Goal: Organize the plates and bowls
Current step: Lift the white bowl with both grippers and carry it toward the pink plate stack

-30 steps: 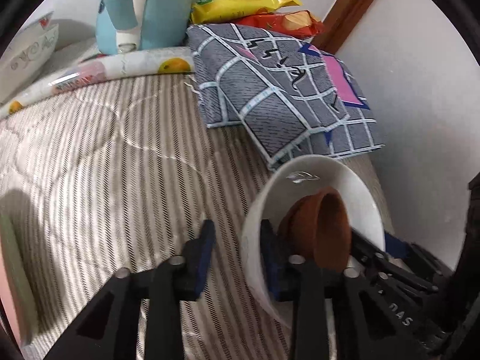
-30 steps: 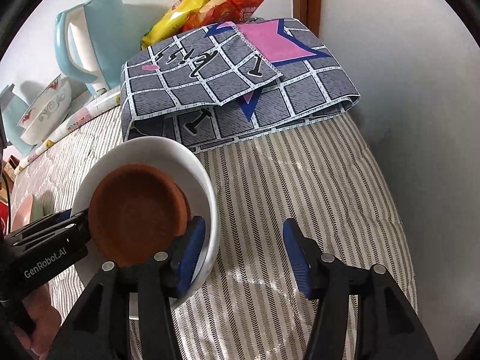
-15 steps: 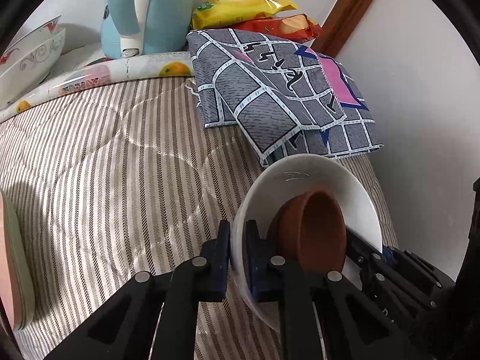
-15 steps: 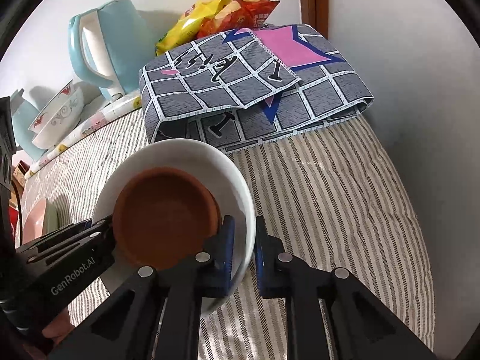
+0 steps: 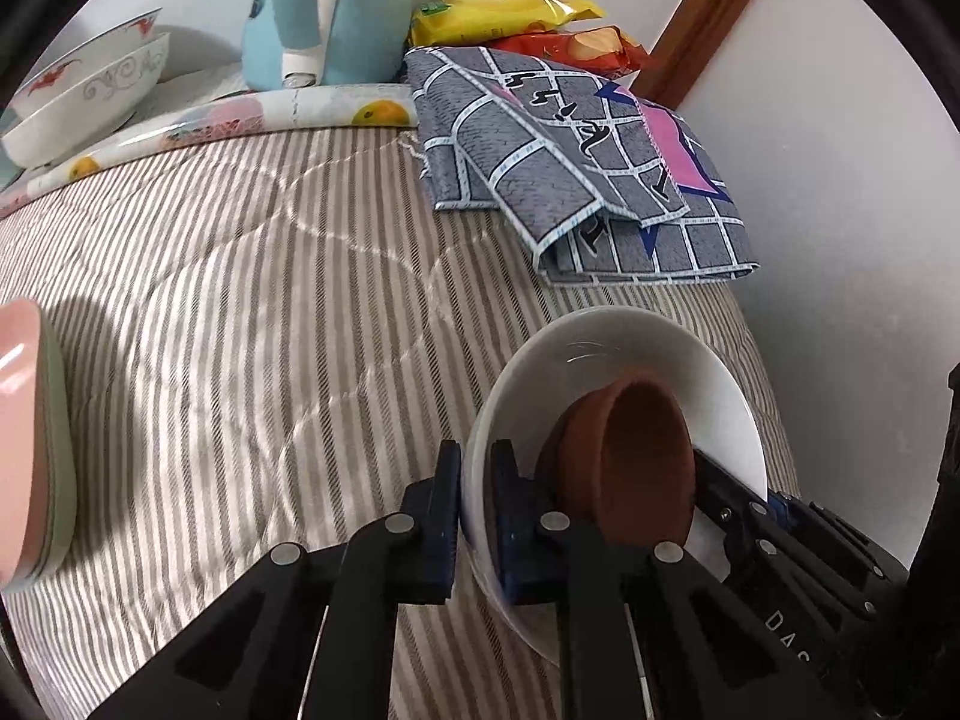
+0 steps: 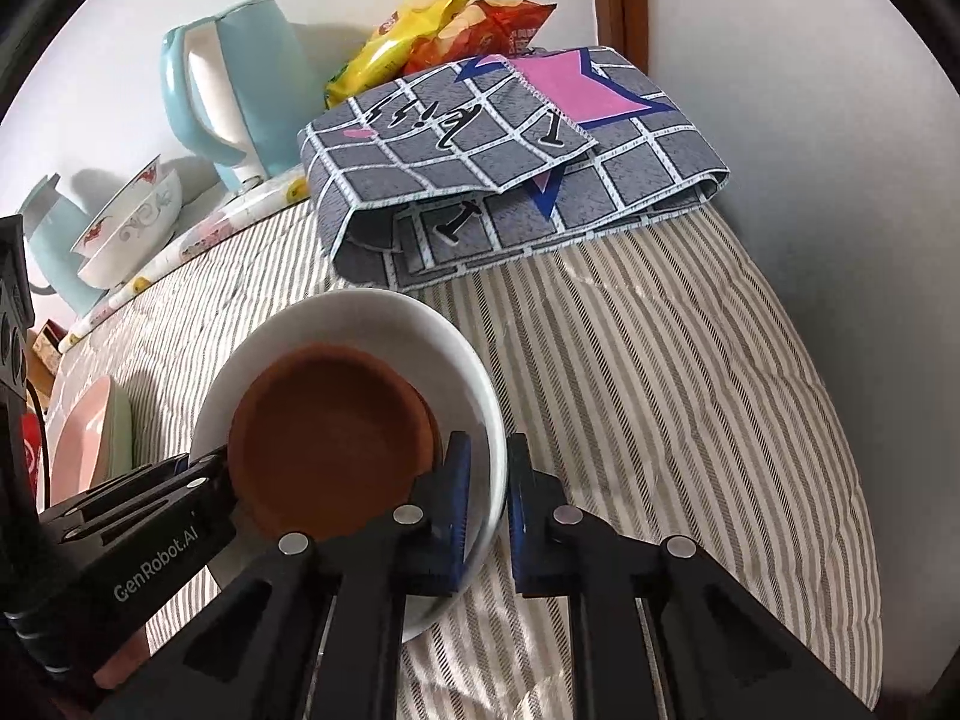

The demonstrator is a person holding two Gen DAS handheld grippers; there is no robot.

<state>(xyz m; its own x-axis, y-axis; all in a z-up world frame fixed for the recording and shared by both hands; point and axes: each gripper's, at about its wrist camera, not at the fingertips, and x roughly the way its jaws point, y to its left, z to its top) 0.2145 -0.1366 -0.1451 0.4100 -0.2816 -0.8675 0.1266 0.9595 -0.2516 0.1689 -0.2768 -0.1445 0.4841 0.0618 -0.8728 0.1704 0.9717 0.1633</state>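
Observation:
A white bowl [image 5: 630,354] with a brown clay bowl [image 5: 642,456] nested inside is held above the striped bed cover. My left gripper [image 5: 477,510] is shut on the white bowl's left rim. My right gripper [image 6: 487,504] is shut on its right rim; the white bowl [image 6: 354,318] and the brown bowl [image 6: 336,432] also show in the right wrist view. A pink plate stacked on a green one [image 5: 30,438] lies at the left. Two patterned white bowls [image 5: 90,96] stand stacked at the back left.
A folded grey patterned cloth [image 5: 576,168] lies at the back right, with snack bags [image 5: 510,6] behind it. A light blue kettle [image 5: 336,6] stands at the back. A white wall [image 5: 840,210] closes the right side. The striped bed cover [image 5: 240,300] spreads across the middle.
Both grippers closed onto the white bowl's rim, one on each side. The bowl with the brown bowl inside has risen slightly and both views have pulled back a little.

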